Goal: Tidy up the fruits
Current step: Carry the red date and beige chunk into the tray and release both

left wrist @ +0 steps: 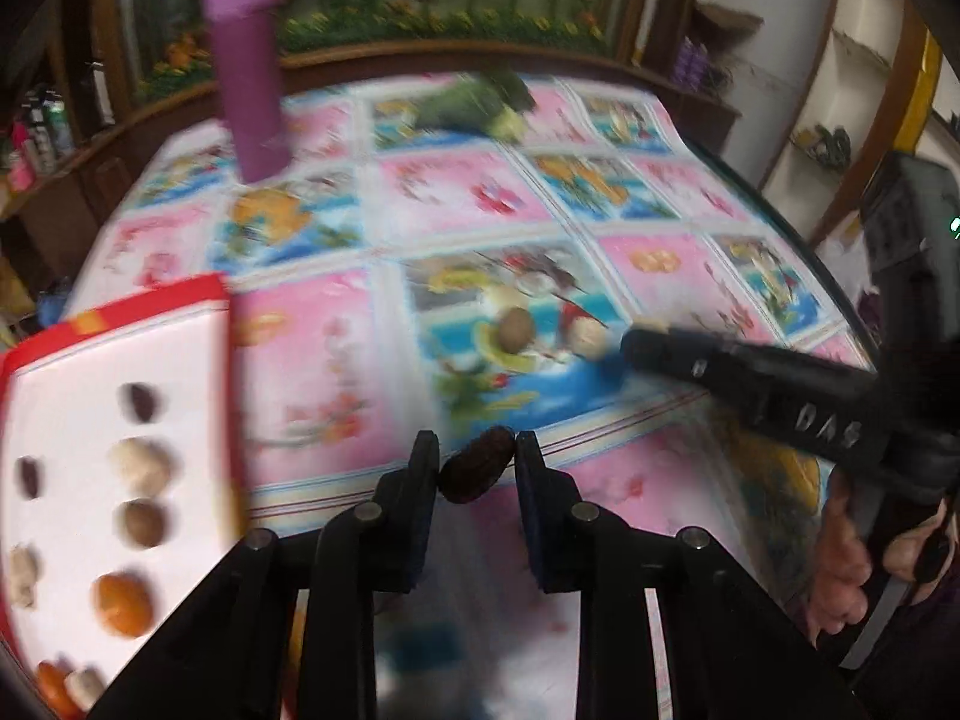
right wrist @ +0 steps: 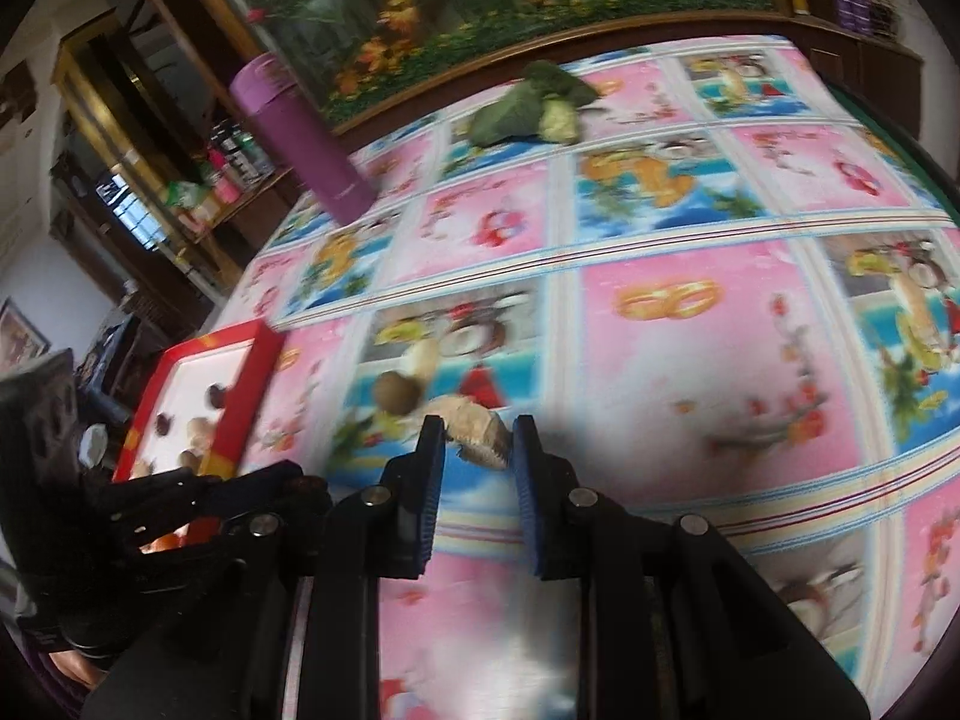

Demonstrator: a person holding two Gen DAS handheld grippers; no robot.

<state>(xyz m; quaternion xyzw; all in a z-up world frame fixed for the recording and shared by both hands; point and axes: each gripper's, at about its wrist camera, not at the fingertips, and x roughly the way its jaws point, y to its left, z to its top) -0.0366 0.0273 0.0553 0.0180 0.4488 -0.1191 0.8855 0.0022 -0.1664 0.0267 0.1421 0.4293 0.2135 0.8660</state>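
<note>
The tabletop [left wrist: 600, 432] is covered by one cloth of pink and blue picture squares, blurred in both views. At 9 o'clock in the left wrist view lies one red-rimmed white tray [left wrist: 72, 480]. About eight small pieces show on it, though blur and the frame edge make the count uncertain: two dark ones, about three pale ones, one brown round one and two orange ones.

One purple cylinder [left wrist: 249, 66] stands upright at 11 o'clock, well apart from the tray. One leafy green vegetable [right wrist: 528, 105] lies at 12 o'clock near the far edge of the tabletop.

The left claw [left wrist: 477, 465] is narrowed onto one dark brown oval fruit [left wrist: 477, 468], wrinkled-looking and date-like, tilted between the pads and touching both. It sits at the centre of the left view, beside the tray's right rim.

The right claw [right wrist: 478, 447] holds one pale beige lumpy piece [right wrist: 480, 429], rough-surfaced and longer than wide, pinched between its two blue-lined pads; what fruit it is cannot be told. In the left view this claw [left wrist: 627, 342] reaches in from 3 o'clock.

One brown round fruit [right wrist: 393, 393] rests on the cloth just at 10 o'clock of the beige piece, close beside it; whether they touch is unclear.
</note>
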